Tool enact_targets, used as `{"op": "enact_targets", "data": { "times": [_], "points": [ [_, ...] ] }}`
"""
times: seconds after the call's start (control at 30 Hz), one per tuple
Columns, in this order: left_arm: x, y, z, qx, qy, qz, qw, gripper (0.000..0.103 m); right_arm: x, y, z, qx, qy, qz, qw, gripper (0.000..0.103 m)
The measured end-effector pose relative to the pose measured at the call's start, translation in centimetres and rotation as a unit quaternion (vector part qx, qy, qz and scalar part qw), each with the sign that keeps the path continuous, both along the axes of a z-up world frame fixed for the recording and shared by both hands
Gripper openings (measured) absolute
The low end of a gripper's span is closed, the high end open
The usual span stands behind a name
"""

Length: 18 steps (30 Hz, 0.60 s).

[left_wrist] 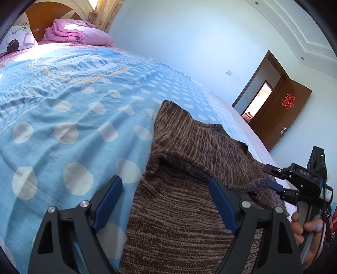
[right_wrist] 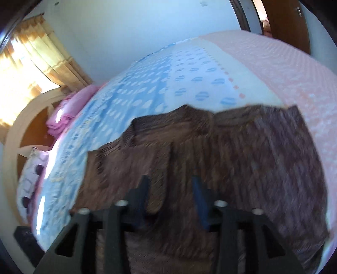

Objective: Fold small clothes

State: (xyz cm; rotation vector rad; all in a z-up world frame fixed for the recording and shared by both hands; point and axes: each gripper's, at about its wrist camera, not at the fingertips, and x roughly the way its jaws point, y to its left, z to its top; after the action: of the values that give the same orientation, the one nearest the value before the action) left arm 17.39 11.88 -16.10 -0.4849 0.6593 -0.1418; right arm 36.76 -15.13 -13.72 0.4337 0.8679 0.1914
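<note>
Brown marled knit, a small sweater [left_wrist: 189, 189], lies on the blue polka-dot bedspread [left_wrist: 63, 118] near the bed's edge, one part already lapped over the body. The left tongs [left_wrist: 166, 202] stand wide apart, hovering over the knit's left border, holding nothing. To fold cleanly, they should pinch the left edge, both layers together. The right tongs [left_wrist: 273, 186], seen from the left wrist camera, appear clamped on a sleeve tip; their own blurred view shows them partly apart, so I cannot tell.

sweater [left_wrist: 189, 168] lying on the bedspread [left_wrist: 63, 116] near the bed's edge, folded quilt [left_wrist: 78, 31] way back by the headboard [left_wrist: 42, 14]
</note>
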Motion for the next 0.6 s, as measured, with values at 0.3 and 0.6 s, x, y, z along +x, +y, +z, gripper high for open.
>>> {"op": "enact_targets", "data": {
  "times": [0.3, 0.6],
  "points": [
    [0.0, -0.1, 0.0, 0.002, 0.001, 0.0, 1.0, 0.087, -1.1, 5.6, -0.9, -0.093, 0.022, 0.058, 0.994, 0.014],
    [0.0, 0.3, 0.4, -0.004, 0.014, 0.005, 0.9999, 0.087, -3.6, 5.2, -1.4, -0.134, -0.006, 0.077, 0.988, 0.033]
  ]
}}
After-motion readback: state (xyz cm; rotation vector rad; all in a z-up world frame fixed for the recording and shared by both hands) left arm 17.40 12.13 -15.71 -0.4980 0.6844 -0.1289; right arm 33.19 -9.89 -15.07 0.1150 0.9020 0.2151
